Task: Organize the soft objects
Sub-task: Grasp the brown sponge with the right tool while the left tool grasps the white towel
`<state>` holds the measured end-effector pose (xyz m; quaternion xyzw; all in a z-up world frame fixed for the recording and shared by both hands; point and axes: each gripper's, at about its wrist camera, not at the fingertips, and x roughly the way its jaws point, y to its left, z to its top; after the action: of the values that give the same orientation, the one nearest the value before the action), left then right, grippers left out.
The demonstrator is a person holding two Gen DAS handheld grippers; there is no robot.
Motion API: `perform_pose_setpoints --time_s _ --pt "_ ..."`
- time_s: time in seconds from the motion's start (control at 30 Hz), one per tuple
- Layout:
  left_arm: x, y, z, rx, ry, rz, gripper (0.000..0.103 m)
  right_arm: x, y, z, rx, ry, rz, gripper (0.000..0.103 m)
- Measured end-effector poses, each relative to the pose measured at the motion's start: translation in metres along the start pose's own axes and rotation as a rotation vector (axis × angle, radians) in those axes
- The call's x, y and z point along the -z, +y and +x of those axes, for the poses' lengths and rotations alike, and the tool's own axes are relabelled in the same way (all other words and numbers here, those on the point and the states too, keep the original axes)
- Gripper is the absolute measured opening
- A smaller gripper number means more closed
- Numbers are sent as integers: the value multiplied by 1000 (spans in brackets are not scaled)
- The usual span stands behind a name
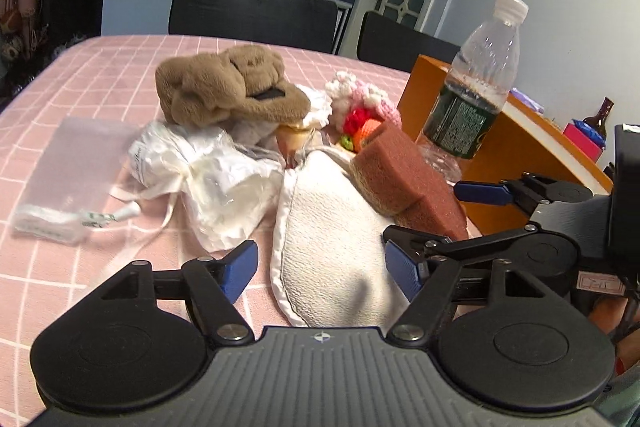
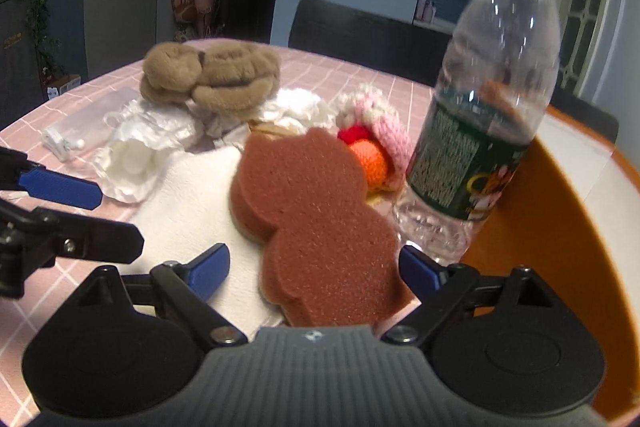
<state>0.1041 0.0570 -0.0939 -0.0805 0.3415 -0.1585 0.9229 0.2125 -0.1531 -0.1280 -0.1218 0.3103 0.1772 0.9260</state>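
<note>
Bare pink checked tablecloth (image 1: pixel 80 67) open to the left and behind the pile, with room to pass. Near left blocked only by a flat clear pouch (image 1: pixel 68 179) lying low. Centre crowded: white pad (image 1: pixel 332 247), brown sponge (image 2: pixel 316 223) resting on it, crumpled white bags (image 1: pixel 208 171), brown plush (image 1: pixel 228 87) on top, knitted toy (image 2: pixel 376 131) behind, all touching. Right side closed off by 1 upright water bottle (image 2: pixel 492 99) just beside the sponge, and the orange box (image 2: pixel 560 227) wall directly behind it. 2 black chairs (image 1: pixel 256 15) beyond the far edge.

Pink checked tablecloth (image 1: pixel 100 75) (grid-lined) bears white pad (image 1: pixel 332 259), clear pouch (image 1: pixel 68 167), water bottle (image 2: pixel 480 131).
</note>
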Motion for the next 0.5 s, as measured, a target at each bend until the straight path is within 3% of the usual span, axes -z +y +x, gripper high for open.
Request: perform_pose_setpoints --time_s 0.13,0.3,0.5 --pt "1 -1 10 4 37 -8 88 2 -1 6 -9 7 11 87" --pt "2 -3 24 -14 78 -23 87 6 -1 8 13 6 -7 72" --pt "4 -14 31 -65 95 3 64 6 -3 2 -2 8 -14 65"
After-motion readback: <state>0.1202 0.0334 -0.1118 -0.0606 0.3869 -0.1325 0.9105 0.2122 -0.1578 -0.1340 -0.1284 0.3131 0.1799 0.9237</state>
